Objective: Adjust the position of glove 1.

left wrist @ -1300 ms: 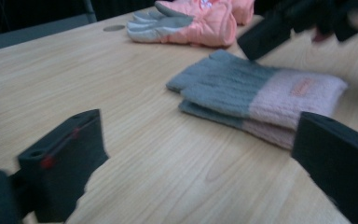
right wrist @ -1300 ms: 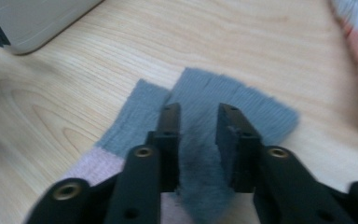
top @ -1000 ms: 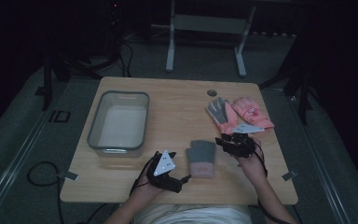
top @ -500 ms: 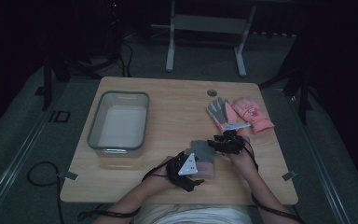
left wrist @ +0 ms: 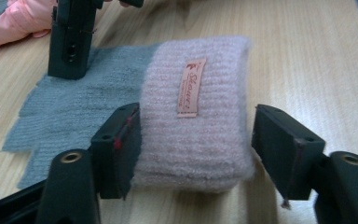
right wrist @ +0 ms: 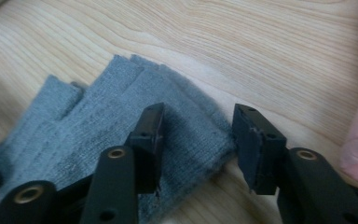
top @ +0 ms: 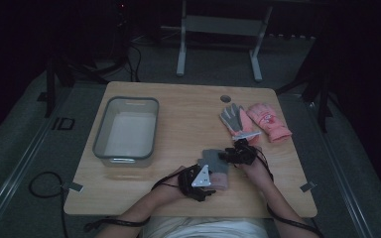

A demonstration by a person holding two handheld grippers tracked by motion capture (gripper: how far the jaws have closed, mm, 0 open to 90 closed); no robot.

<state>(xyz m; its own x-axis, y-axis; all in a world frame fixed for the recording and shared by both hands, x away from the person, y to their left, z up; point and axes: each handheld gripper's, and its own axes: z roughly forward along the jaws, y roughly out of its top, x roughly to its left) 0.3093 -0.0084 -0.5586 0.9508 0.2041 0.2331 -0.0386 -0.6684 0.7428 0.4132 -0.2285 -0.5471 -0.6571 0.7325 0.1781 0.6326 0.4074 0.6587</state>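
Item: grey knitted fingerless glove with a fuzzy pink ribbed cuff (top: 214,167); flat on the light wooden desk (top: 178,114), near the 6 o'clock edge, slightly toward 5 o'clock from centre; cuff toward the person, grey finger end toward 12 o'clock; small pink woven label on the cuff (left wrist: 191,88).

Left gripper (top: 202,179): at the cuff end, 6 o'clock side of the glove; grey three-cornered plate on top; jaws just now closing in, straddling the pink cuff; one pad touching the cuff's side, the other apart from it with a gap visible in the left gripper view (left wrist: 196,142); not yet clamped.

Right gripper (top: 235,154): at the glove's 2 o'clock corner; in the right gripper view (right wrist: 198,140) one jaw resting on the grey knit, the other just off the fabric's edge above bare wood; a fold of grey fabric between them; jaws apart, pinch on the cloth not confirmed.

Other contents: clear rectangular plastic bin with a grey rim (top: 126,131), at 9 o'clock, well apart from the glove; grey-palmed work glove (top: 234,119) and pink padded glove (top: 268,121), side by side and touching at 2 o'clock, near the right gripper; small round hole in the desk (top: 225,98) at 1 o'clock.
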